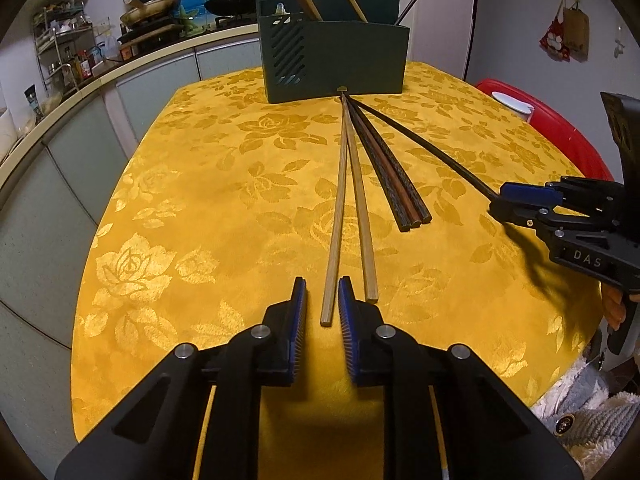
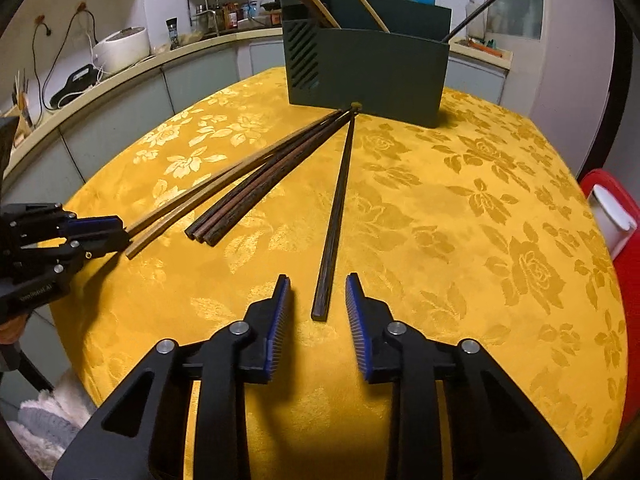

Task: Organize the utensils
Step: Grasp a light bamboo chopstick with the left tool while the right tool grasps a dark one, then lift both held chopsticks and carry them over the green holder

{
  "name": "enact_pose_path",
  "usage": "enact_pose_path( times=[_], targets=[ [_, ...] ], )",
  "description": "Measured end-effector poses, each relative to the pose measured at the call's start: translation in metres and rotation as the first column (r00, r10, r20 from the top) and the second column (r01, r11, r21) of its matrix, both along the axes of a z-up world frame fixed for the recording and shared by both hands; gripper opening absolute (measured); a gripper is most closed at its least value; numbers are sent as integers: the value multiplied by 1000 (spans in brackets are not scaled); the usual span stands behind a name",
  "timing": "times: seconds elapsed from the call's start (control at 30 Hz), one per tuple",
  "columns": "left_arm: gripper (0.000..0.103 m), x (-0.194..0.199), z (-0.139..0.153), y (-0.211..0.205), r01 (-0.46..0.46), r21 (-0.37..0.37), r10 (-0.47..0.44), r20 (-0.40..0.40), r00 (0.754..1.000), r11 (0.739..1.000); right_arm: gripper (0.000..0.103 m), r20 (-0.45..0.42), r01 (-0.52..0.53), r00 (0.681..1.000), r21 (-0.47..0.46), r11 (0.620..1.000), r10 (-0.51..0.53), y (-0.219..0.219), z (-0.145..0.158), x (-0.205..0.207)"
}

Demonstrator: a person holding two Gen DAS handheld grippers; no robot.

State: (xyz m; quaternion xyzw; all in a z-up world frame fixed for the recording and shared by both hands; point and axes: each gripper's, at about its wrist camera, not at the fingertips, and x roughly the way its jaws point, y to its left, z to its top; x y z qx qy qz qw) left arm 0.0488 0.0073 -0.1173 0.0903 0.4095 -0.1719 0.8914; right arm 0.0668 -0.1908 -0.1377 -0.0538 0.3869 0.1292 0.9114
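- Landmark: the dark green utensil holder (image 1: 336, 60) stands upright at the far side of the yellow floral tablecloth (image 1: 200, 200). Chopsticks lean inside it.
- All loose chopsticks fan out on the cloth from one spot at the base of the holder's front wall.
- Left gripper (image 1: 322, 304): the near end of one light bamboo chopstick (image 1: 335, 216) lies between its blue pads. A narrow gap shows on each side, so the fingers are nearly closed but not pressing. The left wrist view alone shows this gap.
- The second light bamboo chopstick (image 1: 362, 208) lies just beside the first, outside the right-hand pad.
- Bundle of dark reddish-brown chopsticks (image 1: 394, 172): lies between the bamboo pair and the black chopstick, touched by neither gripper.
- Right gripper (image 2: 318, 294): the right wrist view shows the near end of the single black chopstick (image 2: 338, 208) between its pads, with clear space on both sides; the fingers are apart and not gripping.
- In the left wrist view the right gripper's fingers hide that chopstick end, so no gap can be read there.
- Only the right wrist view shows the white rice cooker (image 2: 120, 48) on the counter, left of the holder.
- Only the left wrist view shows the hanging bags (image 1: 566, 34) on the wall, right of the holder.
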Motion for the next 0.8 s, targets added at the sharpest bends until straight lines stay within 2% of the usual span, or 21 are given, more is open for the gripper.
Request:
enact_pose_path(
  times=[0.1,0.17,0.3,0.43,0.6,0.8],
  targets=[
    [7,1,0,-2,1,-4,-1,4,1000,1000,15,3,7,1000,0,1000,-7,-3,0,2],
    [7,2,0,-4,7,3,-7,7,1000,1000,11,1,14,1000,1,1000,-14,-5,0,4],
    [6,6,1,-3,6,-13,-7,-14,1000,1000,9,-7,15,1000,3,1000,-15,-7,1,6],
    [6,10,6,0,-10,-8,10,-22,1000,1000,9,-37,39,999,56,998,-37,-20,5,10],
    [6,9,27,4,-10,-8,10,20,1000,1000,8,-10,72,997,109,991,-72,-43,28,10],
    [6,7,63,6,-11,-16,13,112,994,1000,8,86,84,992,146,986,-97,-64,71,5]
  ],
)
